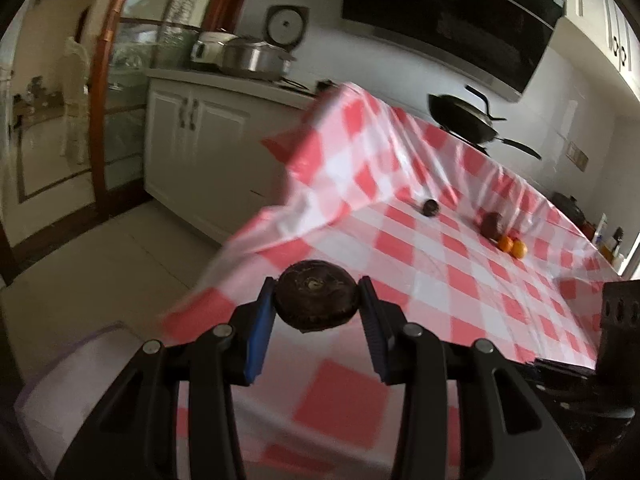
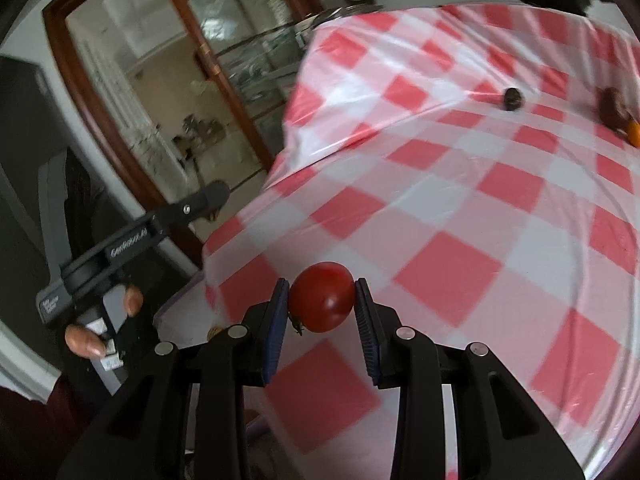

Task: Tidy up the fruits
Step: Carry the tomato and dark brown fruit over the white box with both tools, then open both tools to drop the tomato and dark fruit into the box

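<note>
A dark brown, flattened fruit (image 1: 316, 295) is clamped between the blue pads (image 1: 260, 336) of the left gripper (image 1: 317, 300), the jaws closed to the fruit's width and touching it on both sides. The fruit is held above the near edge of a table covered by a red-and-white checked cloth (image 1: 460, 280). Below and to the left of the gripper, the corner of a pale, translucent box (image 1: 80, 380) is seen, blurred.

A red tomato (image 2: 322, 297) is gripped between the blue pads (image 2: 276, 328) of the right gripper (image 2: 322, 300), the jaws narrowed to its width; a bit of its dark stem is visible at the lower left. It is held over the near part of the cloth (image 2: 460, 200).

Farther back on the cloth, a small dark fruit (image 1: 430, 207) lies alone. Well to its right, a larger dark fruit (image 1: 492, 226) is seen just beside two oranges (image 1: 513, 246), which touch each other. In the right wrist view the small dark fruit (image 2: 513, 98) and the larger one (image 2: 614, 114) are seen again, with only part of one orange (image 2: 634, 132) at the picture's edge.

In the right wrist view the left gripper's body (image 2: 132, 240) is seen from the side, held by a hand (image 2: 100, 328). A black wok (image 1: 464, 118) stands beyond the far edge of the cloth, and a steel pot (image 1: 256, 58) on the counter behind.
</note>
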Available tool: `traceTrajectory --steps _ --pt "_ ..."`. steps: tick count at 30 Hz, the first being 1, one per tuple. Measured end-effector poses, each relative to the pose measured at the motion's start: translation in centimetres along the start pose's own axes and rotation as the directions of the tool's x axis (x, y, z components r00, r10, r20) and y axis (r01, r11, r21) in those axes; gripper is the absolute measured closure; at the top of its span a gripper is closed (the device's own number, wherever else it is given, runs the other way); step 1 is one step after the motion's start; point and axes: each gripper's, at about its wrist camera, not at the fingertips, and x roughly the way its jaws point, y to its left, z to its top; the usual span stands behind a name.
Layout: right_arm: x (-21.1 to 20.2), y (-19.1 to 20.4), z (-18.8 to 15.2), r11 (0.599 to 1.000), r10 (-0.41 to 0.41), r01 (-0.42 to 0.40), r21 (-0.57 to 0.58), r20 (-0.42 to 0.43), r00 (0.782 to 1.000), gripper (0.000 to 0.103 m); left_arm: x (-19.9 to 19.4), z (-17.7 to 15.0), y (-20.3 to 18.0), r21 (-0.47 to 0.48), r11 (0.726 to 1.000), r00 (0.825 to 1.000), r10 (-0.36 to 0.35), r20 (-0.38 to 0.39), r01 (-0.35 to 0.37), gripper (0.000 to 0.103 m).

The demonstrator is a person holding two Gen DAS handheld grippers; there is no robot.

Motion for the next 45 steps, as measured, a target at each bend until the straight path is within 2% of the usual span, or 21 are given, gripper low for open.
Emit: traceTrajectory --steps 3,9,15,18,21,23,25,28,32,35,39,43,45 --pt "1.1 2.1 -0.4 0.998 0.029 -0.031 -0.051 -0.035 0.999 0.070 -1.3 -0.5 2.4 -0.013 0.998 0.998 0.058 0.026 -0.058 0.062" --pt "4.0 7.6 -2.0 0.973 0.079 -0.105 -0.206 -0.131 0.988 0.070 -3.3 -2.5 8.3 -0.082 0.982 0.985 0.170 -0.001 -0.169 0.062" --pt "8.3 12.9 -5.1 0.909 0.058 -0.165 -0.382 -0.277 0.959 0.070 -2.8 -5.3 13.4 -0.148 0.954 0.964 0.248 -0.098 -0.261 0.062" --pt "11.5 14.8 -6.8 0.873 0.013 -0.182 -0.452 -0.352 0.936 0.070 -1.3 -6.9 14.6 -0.135 0.943 0.943 0.277 -0.181 -0.303 0.062" --pt "14.8 16.0 -8.6 0.837 -0.052 -0.192 -0.513 -0.422 0.905 0.070 0.7 -8.9 15.3 -0.083 0.931 0.904 0.319 -0.284 -0.355 0.061" --pt "17.1 16.6 -10.0 0.808 -0.109 -0.196 -0.556 -0.468 0.877 0.069 2.1 -10.2 15.9 -0.045 0.918 0.863 0.353 -0.362 -0.394 0.061" --pt "18.9 16.9 -10.8 0.795 -0.145 -0.201 -0.573 -0.501 0.853 0.070 3.1 -11.6 16.9 -0.042 0.909 0.823 0.355 -0.443 -0.415 0.061" --pt "20.8 16.9 -11.1 0.794 -0.179 -0.193 -0.577 -0.525 0.832 0.070 4.1 -13.3 18.9 -0.062 0.893 0.766 0.344 -0.544 -0.445 0.061" --pt "22.9 16.4 -10.8 0.814 -0.203 -0.171 -0.556 -0.548 0.812 0.070 4.7 -14.5 20.5 -0.079 0.878 0.727 0.336 -0.599 -0.472 0.061" --pt "24.1 16.0 -10.7 0.834 -0.207 -0.161 -0.528 -0.568 0.796 0.069 4.7 -14.5 20.7 -0.066 0.878 0.725 0.346 -0.595 -0.474 0.061" --pt "24.2 16.2 -11.2 0.842 -0.211 -0.153 -0.518 -0.577 0.789 0.069 4.8 -14.7 20.7 -0.057 0.877 0.725 0.357 -0.589 -0.478 0.061" --pt "23.5 16.1 -10.6 0.854 -0.207 -0.134 -0.503 -0.565 0.799 0.066 4.5 -14.9 20.7 -0.067 0.874 0.728 0.356 -0.586 -0.481 0.058" --pt "22.9 16.0 -10.1 0.864 -0.188 -0.130 -0.486 -0.552 0.812 0.059 4.5 -14.8 20.6 -0.077 0.872 0.728 0.352 -0.588 -0.484 0.048"
